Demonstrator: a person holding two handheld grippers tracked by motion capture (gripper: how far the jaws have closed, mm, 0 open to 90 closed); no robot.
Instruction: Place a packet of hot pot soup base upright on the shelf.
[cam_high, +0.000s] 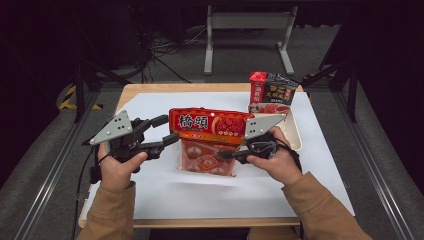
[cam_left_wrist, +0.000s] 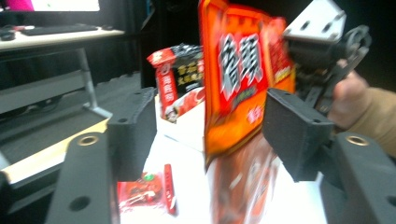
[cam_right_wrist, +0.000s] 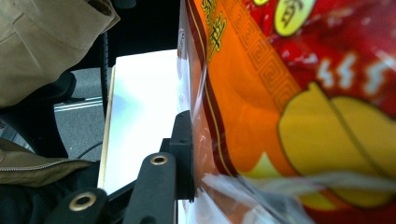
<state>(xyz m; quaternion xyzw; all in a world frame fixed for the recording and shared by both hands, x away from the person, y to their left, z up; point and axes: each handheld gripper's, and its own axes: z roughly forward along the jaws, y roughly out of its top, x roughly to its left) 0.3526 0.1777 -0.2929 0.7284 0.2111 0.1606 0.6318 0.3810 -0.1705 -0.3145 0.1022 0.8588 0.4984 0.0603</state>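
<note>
one white-papered wooden table (cam_high: 150, 200), dark room

Both forearms wear tan sleeves. The left hand-held gripper (cam_high: 161, 132) and the right hand-held gripper (cam_high: 231, 150) are black, each topped by a grey three-cornered plate dotted with small holes. Their black jaws carry dark textured pads and brass-coloured screw rings. A black cable trails from the left one.

Orange-red printed plastic snack bag (cam_left_wrist: 243, 88): lower half motion-blurred, top edge cropped. Beside that bag, right hand-held gripper (cam_right_wrist: 187, 158): one black jaw visible, other hidden behind bag.
</note>
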